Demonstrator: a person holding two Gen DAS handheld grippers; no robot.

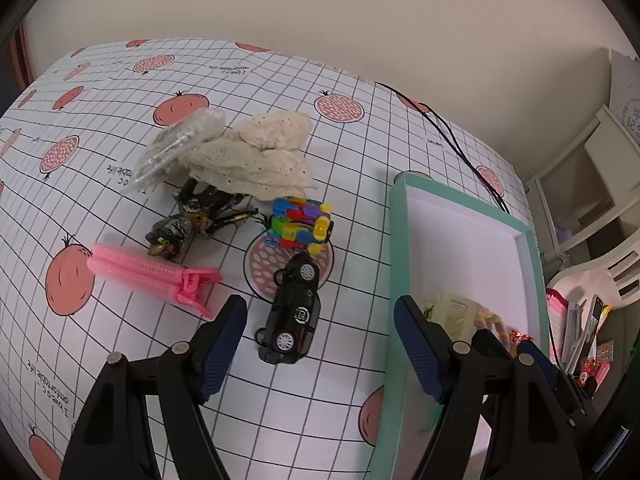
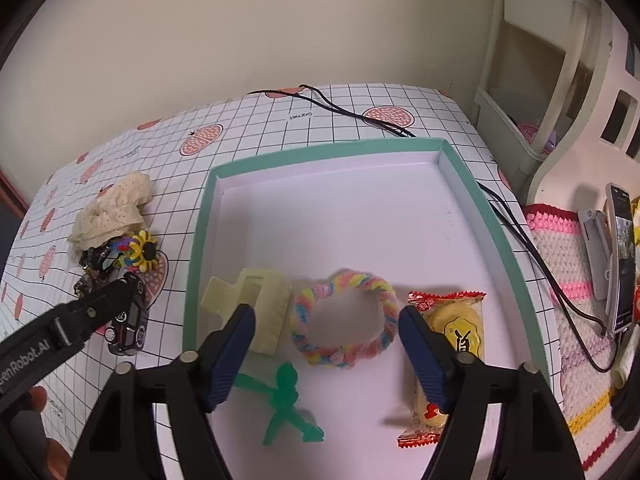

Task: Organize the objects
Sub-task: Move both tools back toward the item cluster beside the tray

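My left claw stood spread wide with nothing between its blue ribbed pads, hanging over the tabletop with its grid-and-fruit patterned cloth. Just ahead of it a black toy car lay on the cloth, and to the car's left a pink plastic hair clip shaped like a zipper. Beyond the car sat a multicoloured block toy, with a dark crumpled foil-like wrapper beside it. Farther back lay a cream perforated cloth scrunchie and a clear plastic packet touching it.

My right claw was likewise spread and empty, poised over the shallow mint-green box with a white inside, which stood on the tabletop to the right of the loose toys. Nearest me in the box lay a translucent green plastic figure. A little past it, a pale yellow hair claw clip rested at the left, a pastel braided fuzzy hair ring in the middle, and a yellow snack in a red-edged clear wrapper at the right, partly behind my right pad. The far half of the box was bare. Black cables trailed across the cloth behind it.
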